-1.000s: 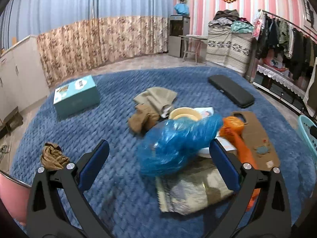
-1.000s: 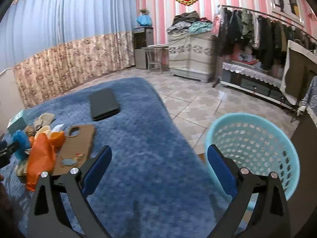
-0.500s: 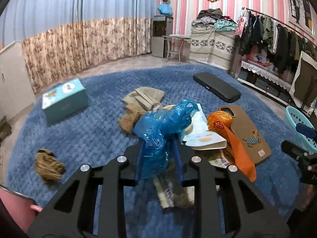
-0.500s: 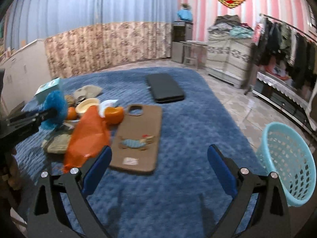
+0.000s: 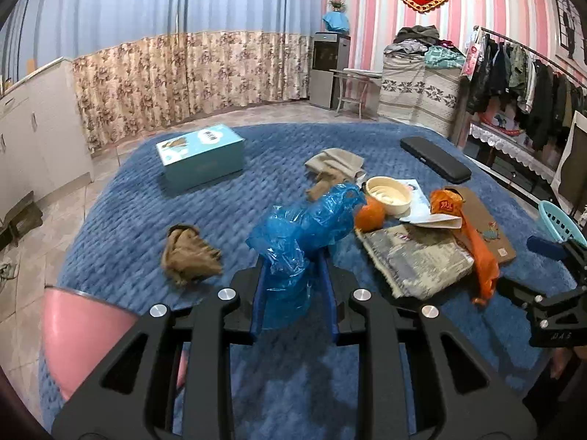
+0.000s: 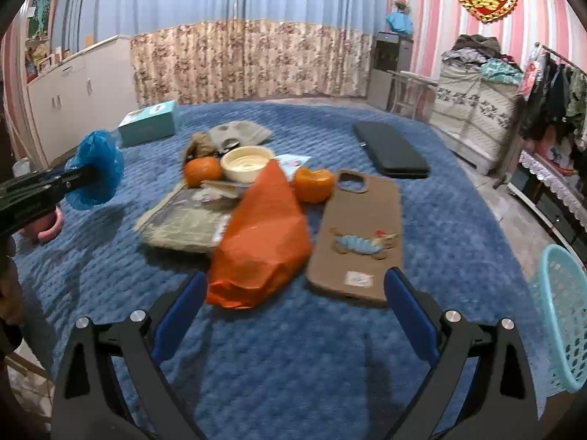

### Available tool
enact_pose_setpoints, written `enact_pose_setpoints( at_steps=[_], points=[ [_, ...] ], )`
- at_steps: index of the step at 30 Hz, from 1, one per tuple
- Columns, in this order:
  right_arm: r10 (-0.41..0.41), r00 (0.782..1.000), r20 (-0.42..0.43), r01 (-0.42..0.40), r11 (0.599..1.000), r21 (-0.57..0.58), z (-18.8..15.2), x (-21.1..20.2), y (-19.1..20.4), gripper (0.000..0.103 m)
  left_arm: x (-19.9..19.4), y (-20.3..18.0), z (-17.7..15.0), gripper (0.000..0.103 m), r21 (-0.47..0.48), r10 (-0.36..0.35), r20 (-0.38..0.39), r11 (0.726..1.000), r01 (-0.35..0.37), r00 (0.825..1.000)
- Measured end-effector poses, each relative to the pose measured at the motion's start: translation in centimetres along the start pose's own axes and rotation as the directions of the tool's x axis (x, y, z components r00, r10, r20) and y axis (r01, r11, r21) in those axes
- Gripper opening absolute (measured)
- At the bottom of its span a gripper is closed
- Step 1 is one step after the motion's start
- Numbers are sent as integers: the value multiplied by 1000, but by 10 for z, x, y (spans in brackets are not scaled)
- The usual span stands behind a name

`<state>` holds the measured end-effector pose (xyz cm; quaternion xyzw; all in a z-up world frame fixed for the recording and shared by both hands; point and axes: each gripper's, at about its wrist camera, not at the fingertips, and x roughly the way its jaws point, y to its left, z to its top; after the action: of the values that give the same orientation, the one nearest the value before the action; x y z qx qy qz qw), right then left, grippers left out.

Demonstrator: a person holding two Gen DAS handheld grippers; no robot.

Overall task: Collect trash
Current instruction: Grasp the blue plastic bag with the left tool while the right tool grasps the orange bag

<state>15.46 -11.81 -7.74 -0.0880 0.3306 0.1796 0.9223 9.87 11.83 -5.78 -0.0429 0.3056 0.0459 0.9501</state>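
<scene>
My left gripper (image 5: 293, 286) is shut on a crumpled blue plastic bag (image 5: 304, 234) and holds it above the blue rug; the bag also shows in the right wrist view (image 6: 96, 168). My right gripper (image 6: 293, 315) is open and empty, just in front of an orange plastic bag (image 6: 262, 242), which also shows in the left wrist view (image 5: 477, 242). A folded newspaper (image 6: 183, 225), two oranges (image 6: 202, 171) (image 6: 313, 183) and a cream bowl (image 6: 247, 163) lie behind it.
A brown phone-case-shaped mat (image 6: 357, 234), a black case (image 6: 390, 154), a teal box (image 5: 200, 157), brown crumpled cloths (image 5: 189, 255) and a pink tub (image 5: 80, 333) lie on the rug. A light-blue basket (image 6: 563, 315) stands at the right, off the rug.
My left gripper shut on the blue bag and lifted it back and left off the pile. My right gripper swung from the basket toward the orange bag and came closer.
</scene>
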Motion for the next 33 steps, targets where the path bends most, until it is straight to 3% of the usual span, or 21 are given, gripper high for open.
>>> enact_pose_setpoints(
  at_steps=[6, 7, 10, 14, 18, 21, 33],
  points=[
    [4, 999, -46, -6, 998, -60, -7, 15, 21, 93, -2, 8, 0, 25, -24, 0, 4, 1000, 0, 1000],
    [0, 999, -49, -3, 998, -67, -6, 18, 21, 87, -2, 8, 0, 25, -23, -1, 4, 1000, 1, 1000],
    [24, 998, -66, -28, 998, -55, -4, 22, 16, 53, -2, 6, 0, 25, -12, 1, 5, 1000, -1, 1000],
    [62, 996, -63, -64, 998, -22, -2, 20, 5, 42, 0, 2, 0, 25, -4, -1, 1, 1000, 1, 1000],
    [85, 996, -36, -85, 996, -8, 3, 13, -5, 38, 1, -5, 1, 25, 7, -5, -1, 1000, 5, 1000],
    [94, 996, -11, -94, 996, 1, 7, 7, -14, 30, 1, -13, 3, 25, 23, -5, 3, 1000, 5, 1000],
    [52, 995, 81, -58, 996, 74, 13, -22, -69, 28, -2, -50, 16, 25, 79, -14, 28, 997, 12, 999]
  ],
)
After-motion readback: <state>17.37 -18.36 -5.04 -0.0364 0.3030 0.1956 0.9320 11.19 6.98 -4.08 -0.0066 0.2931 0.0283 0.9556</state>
